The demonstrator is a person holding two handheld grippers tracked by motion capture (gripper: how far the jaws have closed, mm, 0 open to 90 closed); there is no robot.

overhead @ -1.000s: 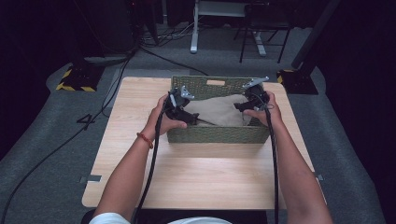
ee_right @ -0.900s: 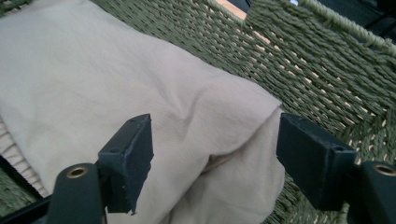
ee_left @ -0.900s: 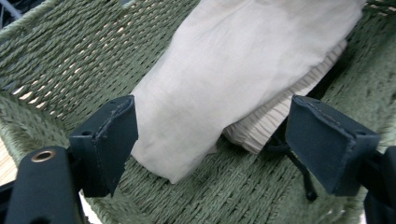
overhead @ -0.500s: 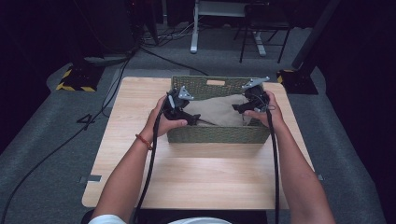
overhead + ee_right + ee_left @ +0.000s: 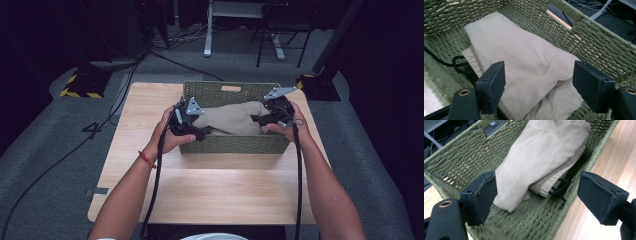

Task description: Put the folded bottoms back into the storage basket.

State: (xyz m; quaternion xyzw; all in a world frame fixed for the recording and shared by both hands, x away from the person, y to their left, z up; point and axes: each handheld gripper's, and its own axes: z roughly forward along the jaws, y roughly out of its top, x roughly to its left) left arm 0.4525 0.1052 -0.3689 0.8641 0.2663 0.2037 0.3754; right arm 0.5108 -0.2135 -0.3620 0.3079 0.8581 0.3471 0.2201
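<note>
The left gripper [image 5: 196, 131] and right gripper [image 5: 261, 120] hang wide open over the green basket [image 5: 235, 145] — likely next, pinch the tan cloth [image 5: 234, 118] inside.

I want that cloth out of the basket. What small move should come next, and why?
Probably lower the open right gripper onto the folded beige cloth and close. Both grippers hover open over the green woven basket, and the cloth lies between the right one's jaws, ungripped.
</note>
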